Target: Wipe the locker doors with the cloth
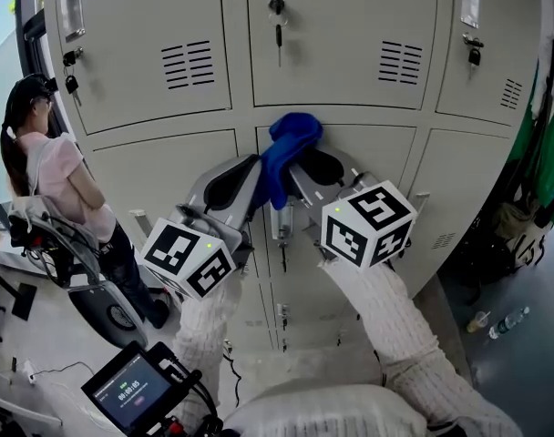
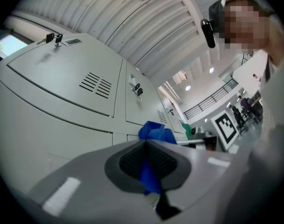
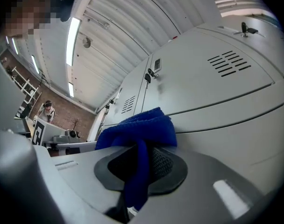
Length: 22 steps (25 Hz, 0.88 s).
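I have both tools clamped on one blue cloth (image 1: 291, 142). My left tool (image 2: 145, 146) pinches a strip of it between closed jaws, and my right tool (image 3: 141, 149) does the same from the other side, tips converging. The cloth bunches just past the tips, its tail hanging down between them. It sits at the top edge of the lower middle locker door (image 1: 373, 148), straight ahead; whether it touches, I cannot tell. My forearms (image 1: 386, 312) reach up and forward, angled inward.
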{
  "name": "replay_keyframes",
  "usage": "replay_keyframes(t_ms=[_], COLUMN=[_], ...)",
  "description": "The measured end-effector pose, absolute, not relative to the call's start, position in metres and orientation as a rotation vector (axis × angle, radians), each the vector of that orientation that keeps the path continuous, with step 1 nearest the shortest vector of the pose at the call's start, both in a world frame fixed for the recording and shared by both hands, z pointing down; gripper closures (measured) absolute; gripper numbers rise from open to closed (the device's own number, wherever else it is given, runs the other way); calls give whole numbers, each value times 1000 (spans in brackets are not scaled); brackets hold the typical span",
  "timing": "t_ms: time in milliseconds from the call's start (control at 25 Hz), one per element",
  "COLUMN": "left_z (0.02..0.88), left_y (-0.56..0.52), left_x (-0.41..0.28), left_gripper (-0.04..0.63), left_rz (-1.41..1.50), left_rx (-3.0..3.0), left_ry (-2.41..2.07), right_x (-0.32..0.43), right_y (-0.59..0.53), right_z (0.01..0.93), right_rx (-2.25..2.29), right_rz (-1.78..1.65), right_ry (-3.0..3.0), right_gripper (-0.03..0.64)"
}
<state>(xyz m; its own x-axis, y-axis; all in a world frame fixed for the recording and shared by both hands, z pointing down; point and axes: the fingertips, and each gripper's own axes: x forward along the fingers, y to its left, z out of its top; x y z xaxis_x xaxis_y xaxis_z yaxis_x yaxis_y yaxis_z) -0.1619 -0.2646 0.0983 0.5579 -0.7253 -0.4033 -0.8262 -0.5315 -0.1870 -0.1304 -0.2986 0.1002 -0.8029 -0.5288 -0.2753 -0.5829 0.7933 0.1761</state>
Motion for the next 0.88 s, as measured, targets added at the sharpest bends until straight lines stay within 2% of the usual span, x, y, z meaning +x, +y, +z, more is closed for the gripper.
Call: replay_keyframes(t_ms=[440, 880], left_z=[118, 184], left_y=[-277, -278], left_x=[-160, -156], left_gripper=[589, 589], left_rz=[376, 354], left_rx=[-2481, -2604], left_ry=[1292, 1368], right_x=[-129, -124], right_y=[-300, -302], right_z=[111, 174], right_rx=[-844, -835], right_rz=[393, 207], right_ry=[2781, 2841], right_gripper=[571, 571])
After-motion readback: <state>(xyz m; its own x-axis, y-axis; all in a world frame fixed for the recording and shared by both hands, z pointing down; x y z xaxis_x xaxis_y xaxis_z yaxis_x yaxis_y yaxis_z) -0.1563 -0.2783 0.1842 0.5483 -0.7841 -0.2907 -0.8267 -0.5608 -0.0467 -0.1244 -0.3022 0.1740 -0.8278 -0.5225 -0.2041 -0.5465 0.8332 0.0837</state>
